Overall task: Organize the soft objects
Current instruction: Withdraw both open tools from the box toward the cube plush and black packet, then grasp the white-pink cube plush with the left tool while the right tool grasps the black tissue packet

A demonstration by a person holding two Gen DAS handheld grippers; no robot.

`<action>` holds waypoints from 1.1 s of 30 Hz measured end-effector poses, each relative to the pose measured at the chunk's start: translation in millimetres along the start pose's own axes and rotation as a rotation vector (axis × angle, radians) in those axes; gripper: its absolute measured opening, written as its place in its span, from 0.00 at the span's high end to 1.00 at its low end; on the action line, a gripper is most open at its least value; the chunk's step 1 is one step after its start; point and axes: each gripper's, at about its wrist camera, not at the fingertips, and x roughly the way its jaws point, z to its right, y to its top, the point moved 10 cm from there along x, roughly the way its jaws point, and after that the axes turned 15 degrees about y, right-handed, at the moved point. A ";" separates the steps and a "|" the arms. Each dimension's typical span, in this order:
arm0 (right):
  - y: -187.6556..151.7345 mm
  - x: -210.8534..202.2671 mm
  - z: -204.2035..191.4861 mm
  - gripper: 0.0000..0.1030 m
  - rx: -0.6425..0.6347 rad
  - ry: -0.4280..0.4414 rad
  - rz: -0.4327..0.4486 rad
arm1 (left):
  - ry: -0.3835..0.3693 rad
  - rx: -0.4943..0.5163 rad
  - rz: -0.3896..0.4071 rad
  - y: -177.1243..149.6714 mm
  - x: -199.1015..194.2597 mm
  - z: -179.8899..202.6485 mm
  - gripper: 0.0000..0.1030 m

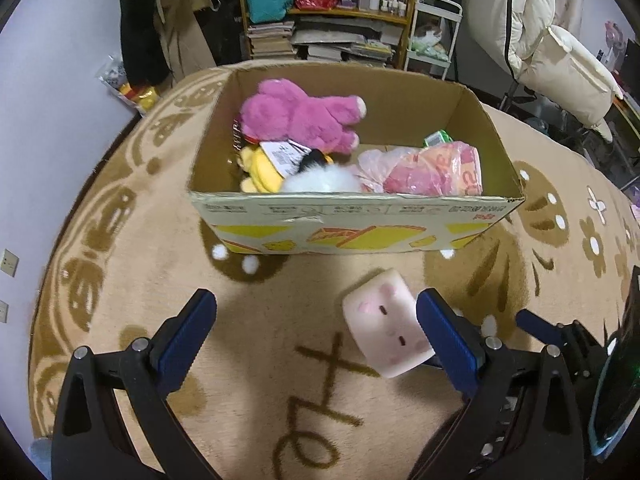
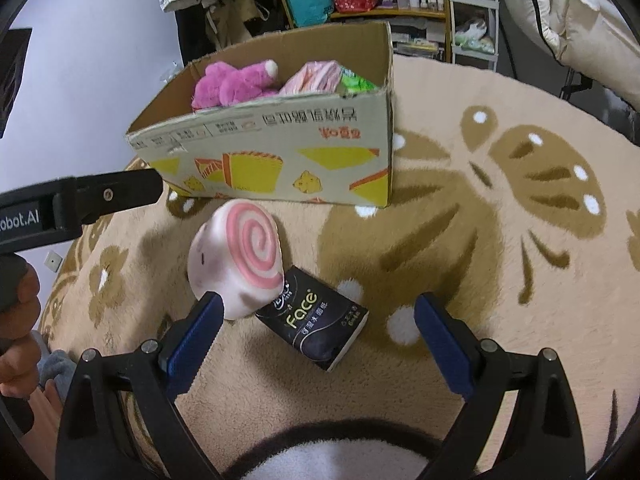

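A cardboard box (image 1: 356,216) (image 2: 280,148) stands on the rug, holding a magenta plush bear (image 1: 304,114) (image 2: 232,82), a yellow plush (image 1: 260,168), a white fluffy toy (image 1: 320,180) and a pink bagged soft item (image 1: 432,170) (image 2: 312,76). In front of it lies a pale pink roll-shaped squishy (image 1: 386,326) (image 2: 236,260) with a spiral end, leaning on a black tissue pack (image 2: 314,320). My left gripper (image 1: 316,334) is open, its right finger beside the squishy. My right gripper (image 2: 318,338) hangs open over the tissue pack, with its left finger touching the squishy.
The beige patterned rug (image 1: 120,240) (image 2: 480,240) spreads all around. Behind the box are a cluttered shelf (image 1: 332,8), hanging clothes (image 1: 160,20) and a cream padded chair (image 1: 568,68). The left gripper's body (image 2: 80,200) and a hand (image 2: 16,320) show at the right wrist view's left edge.
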 end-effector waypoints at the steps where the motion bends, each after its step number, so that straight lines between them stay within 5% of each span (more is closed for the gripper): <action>1: -0.9 2.0 1.0 0.03 0.004 0.001 -0.006 | -0.006 0.002 -0.006 -0.8 1.9 2.8 0.03; 14: -11.6 23.0 6.4 0.03 0.020 0.025 -0.077 | -0.060 0.036 -0.085 -13.4 23.6 32.3 0.03; 20: -16.3 29.9 12.9 0.03 0.041 0.022 -0.110 | -0.009 0.089 -0.112 -19.0 40.3 40.8 0.03; 28: -20.3 37.8 17.2 0.03 0.051 0.020 -0.133 | -0.037 0.063 -0.208 -28.6 56.5 43.6 0.03; 33: -22.8 37.0 19.1 0.03 0.053 0.023 -0.137 | -0.045 0.076 -0.226 -33.0 60.5 46.8 0.21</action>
